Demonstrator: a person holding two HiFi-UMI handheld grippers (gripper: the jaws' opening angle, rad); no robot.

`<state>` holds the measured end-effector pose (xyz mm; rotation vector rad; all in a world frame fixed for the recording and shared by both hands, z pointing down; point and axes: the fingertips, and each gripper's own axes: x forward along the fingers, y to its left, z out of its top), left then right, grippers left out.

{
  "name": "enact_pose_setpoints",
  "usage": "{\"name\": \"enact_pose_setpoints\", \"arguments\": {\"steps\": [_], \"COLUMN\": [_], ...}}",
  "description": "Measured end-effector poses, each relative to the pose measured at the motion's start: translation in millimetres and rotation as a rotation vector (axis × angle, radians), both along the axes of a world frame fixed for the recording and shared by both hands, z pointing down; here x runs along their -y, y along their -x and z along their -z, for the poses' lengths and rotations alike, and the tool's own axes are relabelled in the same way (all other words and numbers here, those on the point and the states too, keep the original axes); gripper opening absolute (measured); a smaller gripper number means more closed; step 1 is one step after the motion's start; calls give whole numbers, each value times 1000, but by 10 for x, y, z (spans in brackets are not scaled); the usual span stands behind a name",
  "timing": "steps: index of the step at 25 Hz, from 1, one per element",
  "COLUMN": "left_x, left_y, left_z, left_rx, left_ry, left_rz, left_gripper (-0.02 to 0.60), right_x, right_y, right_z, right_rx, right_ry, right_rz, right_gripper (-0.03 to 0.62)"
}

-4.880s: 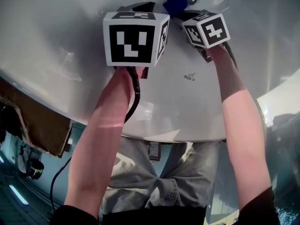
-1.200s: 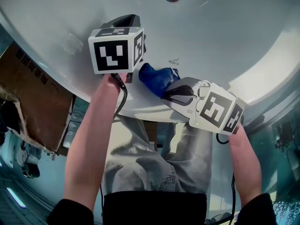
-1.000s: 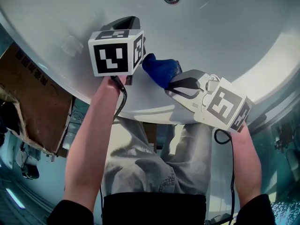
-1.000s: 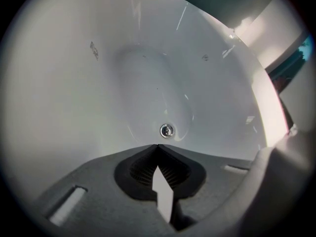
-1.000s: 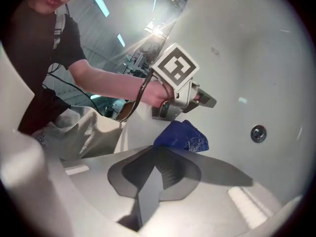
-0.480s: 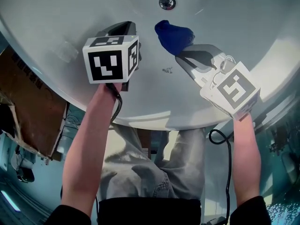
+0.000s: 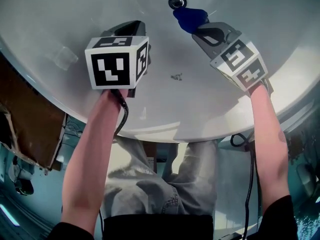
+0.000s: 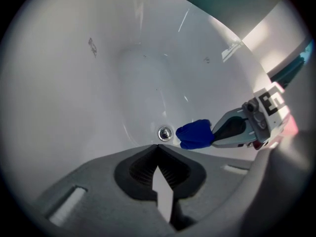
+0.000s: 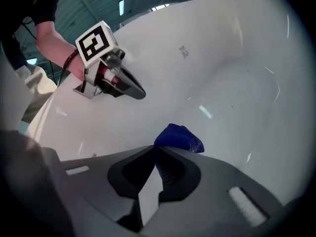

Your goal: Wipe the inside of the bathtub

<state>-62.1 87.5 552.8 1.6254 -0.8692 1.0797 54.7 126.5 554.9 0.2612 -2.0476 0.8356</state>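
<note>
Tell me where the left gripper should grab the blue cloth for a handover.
Grip the bunched free end of the blue cloth, sticking out past the right gripper shut on it. Probably come from the person's left, the drain side, where it is exposed; the left gripper, now shut, must open first.

Tub (image 7: 200, 101) x1, blue cloth (image 7: 190, 17) x1, drain (image 7: 176, 2) x1, grippers (image 8: 158, 146) (image 9: 155, 148) x2

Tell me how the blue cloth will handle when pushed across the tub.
Probably floppy: the blue cloth bunches in soft folds beyond the right tongs. Likely light, since one pinch holds it. It should slide easily on the glossy bathtub.
</note>
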Motion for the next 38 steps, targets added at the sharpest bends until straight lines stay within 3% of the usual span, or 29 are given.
{"name": "enact_pose_setpoints", "arguments": {"steps": [8,18,24,38], "left_x": [22,8,-28,-60], "left_y": [44,-13,-41,-89], "left_z": [-49,-93,-110,-76], "left_rx": [-6,-11,-9,-24], "left_ry": [10,29,39,39], "left_rz": [21,19,10,20], "left_gripper": [5,5,5,5], "right_x": [-19,-357,-620,-884], "right_y": [2,11,62,123], "right_z": [-585,-1175,-1244,-1109], "right_rx": [-83,-186,-220,-184], "right_ry": [23,178,213,255], "right_rz": [118,144,253,330], "right_gripper": [25,25,25,23]}}
